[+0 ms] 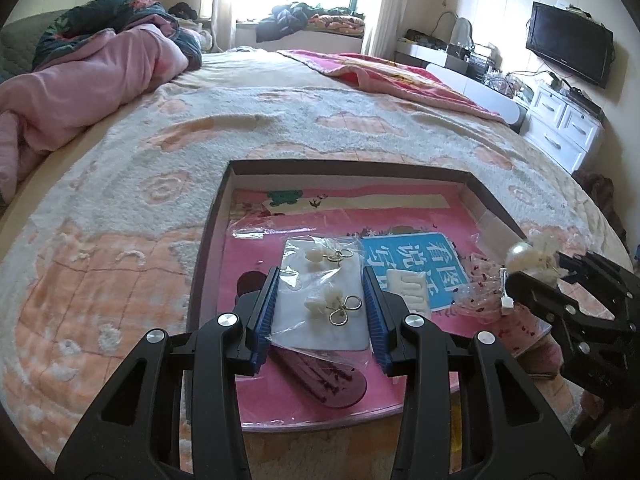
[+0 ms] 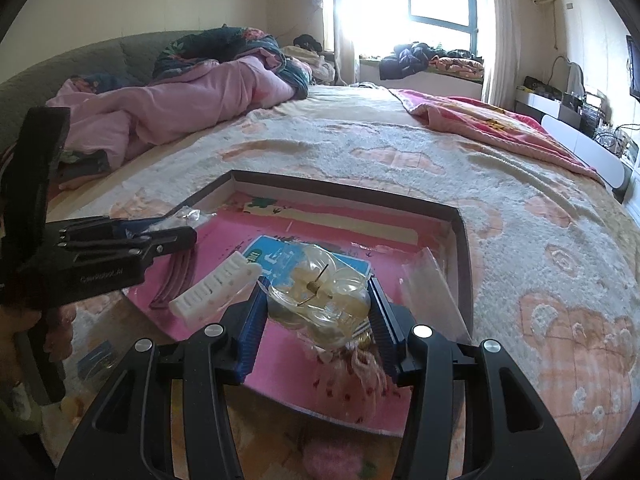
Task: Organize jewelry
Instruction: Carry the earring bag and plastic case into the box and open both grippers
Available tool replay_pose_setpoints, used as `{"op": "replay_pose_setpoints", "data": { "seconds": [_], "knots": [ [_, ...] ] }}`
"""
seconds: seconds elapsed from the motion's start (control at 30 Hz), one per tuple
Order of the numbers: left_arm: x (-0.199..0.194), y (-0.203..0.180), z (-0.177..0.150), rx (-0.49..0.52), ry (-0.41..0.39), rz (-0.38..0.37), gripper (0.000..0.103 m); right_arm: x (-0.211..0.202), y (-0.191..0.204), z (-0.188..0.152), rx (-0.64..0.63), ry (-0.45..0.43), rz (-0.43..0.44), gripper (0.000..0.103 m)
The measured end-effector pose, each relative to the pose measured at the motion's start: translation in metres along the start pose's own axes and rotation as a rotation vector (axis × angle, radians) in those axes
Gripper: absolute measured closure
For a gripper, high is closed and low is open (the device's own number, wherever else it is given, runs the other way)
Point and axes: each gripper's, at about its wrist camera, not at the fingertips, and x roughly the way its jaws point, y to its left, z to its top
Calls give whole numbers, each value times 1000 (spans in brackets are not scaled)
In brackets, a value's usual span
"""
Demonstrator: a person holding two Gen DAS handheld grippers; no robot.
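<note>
My left gripper is shut on a clear packet whose white card carries two white-flower earrings with gold loops. It hangs just above a shallow dark-rimmed box lined with a pink sheet. My right gripper is shut on another clear packet with pearl earrings and a gold post, over the same box. In the left wrist view the right gripper stands at the right with the pearl showing. The right wrist view has the left gripper at the left.
In the box lie a white toothed holder and a dark red comb. A pink dotted cloth sits at its near edge. The box rests on a fluffy peach bedspread. A pink quilt lies beyond, drawers at the right.
</note>
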Motion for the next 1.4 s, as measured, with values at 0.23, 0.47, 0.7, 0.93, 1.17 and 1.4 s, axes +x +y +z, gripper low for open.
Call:
{"op": "replay_pose_setpoints", "data": {
  "seconds": [0.23,0.47,0.7,0.93,1.17,1.4],
  "knots": [
    [9,2,-2,-6,28,-6,71,22,-1,9,1,32,-3,56],
    [14,3,-4,-2,49,-16,71,39,-3,13,11,70,0,56],
    [18,4,-5,-5,65,-19,71,48,-5,8,26,109,0,56],
    [19,2,-7,4,73,-18,71,44,-7,5,39,109,7,56],
    [20,0,-8,8,77,-19,71,31,-5,4,33,74,-1,47],
    [20,-2,-10,14,79,-18,67,16,-7,-2,40,47,-6,39]
  ]
}}
